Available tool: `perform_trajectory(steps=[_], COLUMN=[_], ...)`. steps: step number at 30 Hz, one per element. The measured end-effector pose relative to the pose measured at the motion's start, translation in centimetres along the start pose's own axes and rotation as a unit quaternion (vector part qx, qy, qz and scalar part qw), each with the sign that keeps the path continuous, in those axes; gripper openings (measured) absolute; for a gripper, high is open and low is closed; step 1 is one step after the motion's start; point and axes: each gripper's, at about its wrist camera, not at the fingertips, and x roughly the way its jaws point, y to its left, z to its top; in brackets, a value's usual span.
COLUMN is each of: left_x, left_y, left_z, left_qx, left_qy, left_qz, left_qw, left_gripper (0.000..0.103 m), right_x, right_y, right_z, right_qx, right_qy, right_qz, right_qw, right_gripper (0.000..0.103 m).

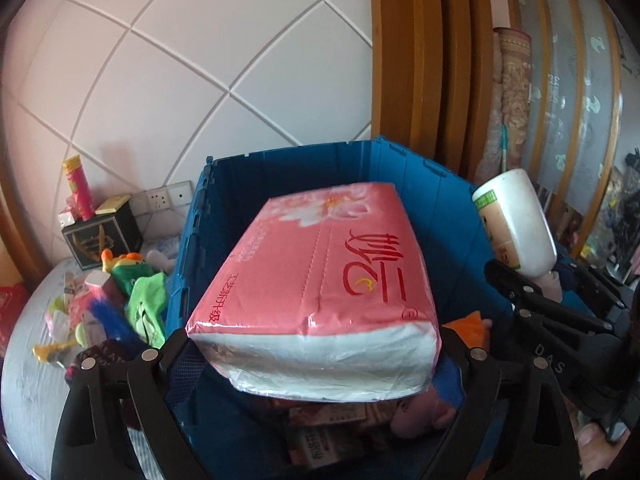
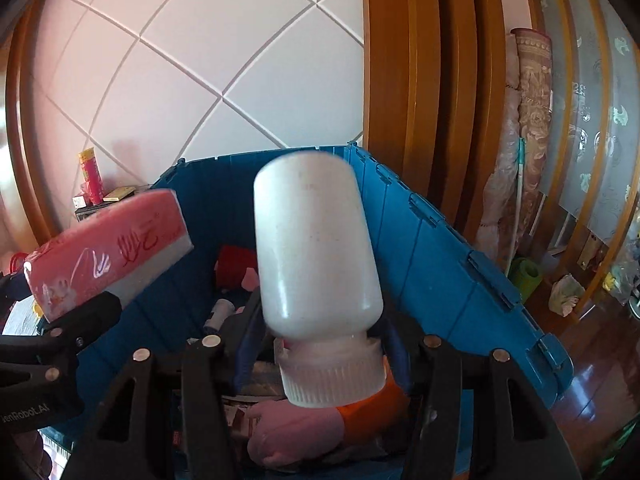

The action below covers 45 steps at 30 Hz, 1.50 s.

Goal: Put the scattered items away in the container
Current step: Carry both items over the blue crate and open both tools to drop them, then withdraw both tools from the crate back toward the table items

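My left gripper (image 1: 316, 354) is shut on a pink tissue pack (image 1: 320, 280) and holds it above the open blue crate (image 1: 440, 208). The pack also shows at the left of the right wrist view (image 2: 108, 252). My right gripper (image 2: 320, 344) is shut on a white plastic bottle (image 2: 316, 248) at its ribbed cap end, base pointing up, over the same crate (image 2: 440, 264). The bottle shows in the left wrist view (image 1: 516, 220) at the right. Inside the crate lie a pink plush (image 2: 296, 432), boxes and small items.
Left of the crate, scattered toys (image 1: 140, 292), packets, a black box (image 1: 102, 236) and a red tube (image 1: 80, 184) sit on a grey bed. A tiled wall is behind. A wooden door frame (image 2: 420, 80), rolled rugs and floor clutter are at the right.
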Motion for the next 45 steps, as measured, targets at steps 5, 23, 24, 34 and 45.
perform_trajectory(steps=[5,23,24,34,45], left_x=[-0.1,-2.6,-2.8,-3.9,-5.7], left_y=[-0.3,3.2,3.5,7.2,15.6], left_z=[-0.5,-1.6,-1.7,-2.3,-4.5], left_qx=[0.001,-0.048,-0.050,-0.066,-0.075], left_qy=[-0.002,-0.016,-0.017,-0.026,-0.016], left_qz=[0.023,0.068,0.071,0.071,0.082], left_qw=[0.9997,0.9964,0.9961,0.9950,0.9937], left_gripper=[0.095,0.098,0.098,0.098,0.098], right_x=[-0.3,-0.9,-0.9,-1.5,-3.6], right_y=[-0.6,0.5,0.8,4.6,13.6], right_z=[-0.2,-0.3,-0.2,0.1,0.7], right_qx=[0.004,-0.007,-0.007,-0.026,-0.048], right_qy=[-0.006,-0.014,-0.015,-0.014,-0.023], right_qz=[0.007,0.045,0.047,0.055,0.066], right_qw=[1.000,0.999,0.999,0.998,0.996], right_gripper=[0.103,0.103,0.103,0.103,0.103])
